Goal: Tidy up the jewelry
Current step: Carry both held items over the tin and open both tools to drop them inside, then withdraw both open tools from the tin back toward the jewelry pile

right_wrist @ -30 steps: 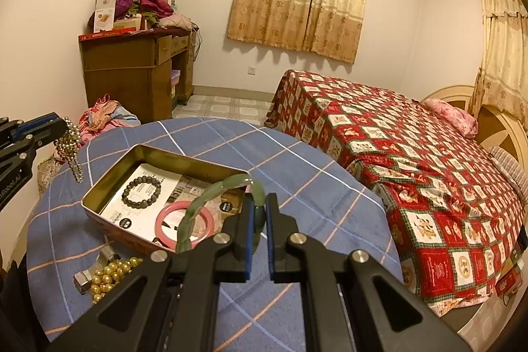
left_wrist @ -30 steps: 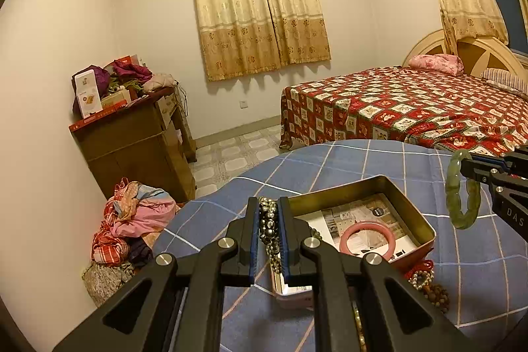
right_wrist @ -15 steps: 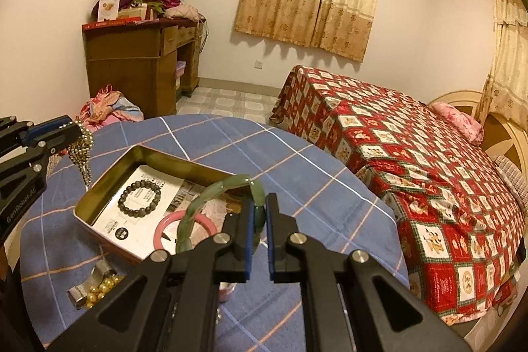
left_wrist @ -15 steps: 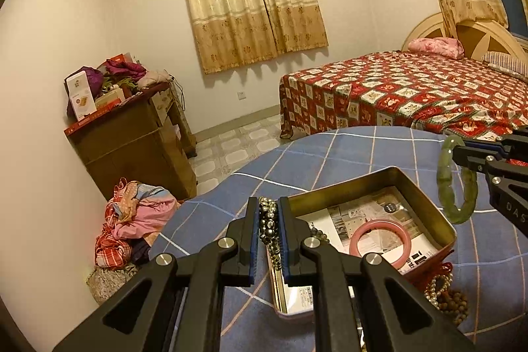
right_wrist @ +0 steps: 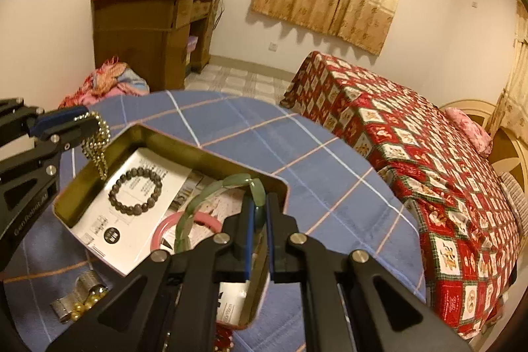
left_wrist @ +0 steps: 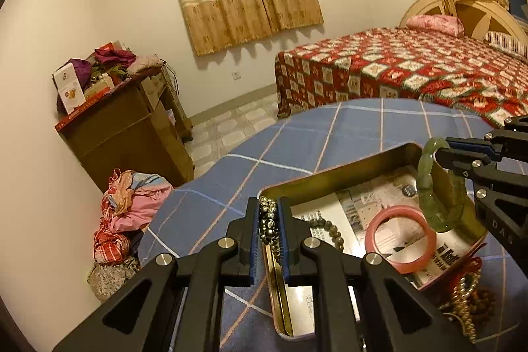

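The left gripper (left_wrist: 268,221) clenches a bead chain (right_wrist: 98,143) above the tin's (right_wrist: 198,158) left corner; the right gripper (right_wrist: 258,228) clenches a green bangle (left_wrist: 437,183) over its right edge. Released carelessly, the chain may spill outside, or the bangle may strike the pink bangle (left_wrist: 400,239).

Ahead of both pairs of fingertips the metal tin (right_wrist: 211,159) stands open-topped, its raised walls barring any level approach. Inside, the dark bead bracelet (right_wrist: 135,189) and pink bangle (left_wrist: 400,239) take up part of the paper-lined floor below the fingers, with bare paper between them. Beyond the tin's far wall the blue checked tablecloth (left_wrist: 330,131) lies clear; loose beads (left_wrist: 468,296) crowd the cloth just outside the near wall.
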